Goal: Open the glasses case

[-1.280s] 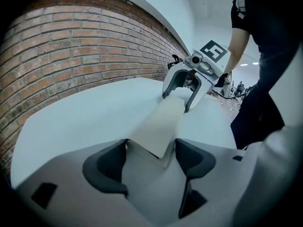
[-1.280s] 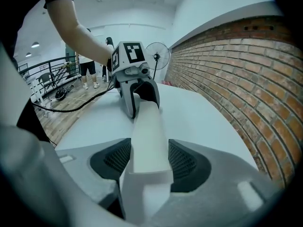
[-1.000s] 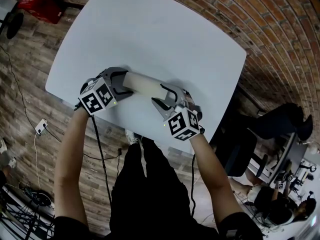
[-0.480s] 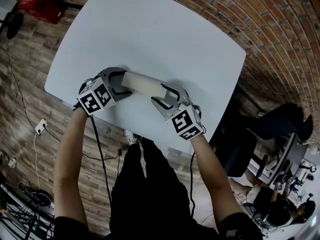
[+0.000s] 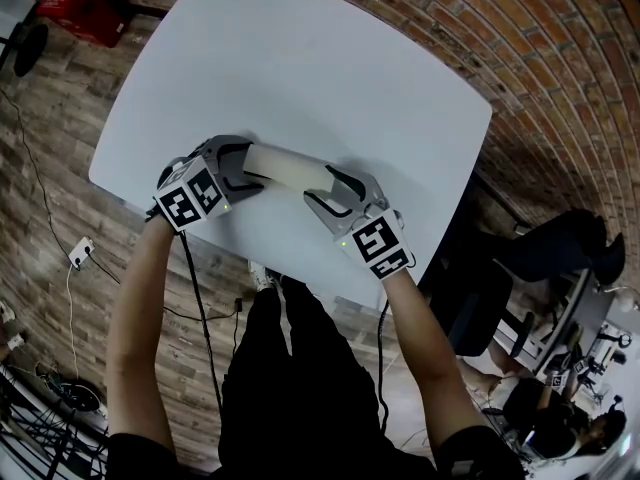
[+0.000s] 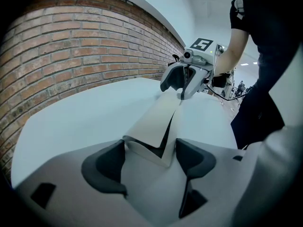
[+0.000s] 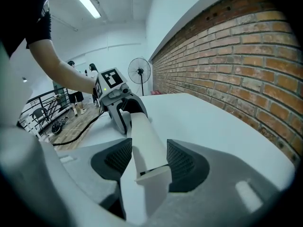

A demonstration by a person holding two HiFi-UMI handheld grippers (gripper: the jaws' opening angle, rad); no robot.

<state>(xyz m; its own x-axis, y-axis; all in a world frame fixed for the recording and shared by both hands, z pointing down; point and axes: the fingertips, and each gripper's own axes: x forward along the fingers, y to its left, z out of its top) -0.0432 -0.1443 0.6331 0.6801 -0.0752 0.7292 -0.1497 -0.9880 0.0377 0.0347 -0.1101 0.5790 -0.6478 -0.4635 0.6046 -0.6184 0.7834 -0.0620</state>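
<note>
A long cream glasses case [image 5: 287, 167] lies on the white table [image 5: 300, 58] near its front edge. My left gripper [image 5: 243, 169] is shut on its left end and my right gripper [image 5: 331, 191] on its right end. In the left gripper view the case [image 6: 158, 119] runs away from my left gripper [image 6: 150, 156] toward the right gripper [image 6: 188, 75], and a dark slit shows along its flap. In the right gripper view the case [image 7: 146, 138] sits between the ribbed pads [image 7: 181, 163] of my right gripper [image 7: 149, 163], with the left gripper [image 7: 120, 105] at its far end.
The table's front edge [image 5: 250, 253] runs just under both grippers. On the brick-patterned floor stand a red box [image 5: 85, 8] at upper left and a dark chair [image 5: 560, 243] at right. A standing fan [image 7: 139, 72] and people are far behind.
My right gripper has rolled about its own line, and its marker cube has swung slightly down and to the right. The left gripper and the case have stayed put.
</note>
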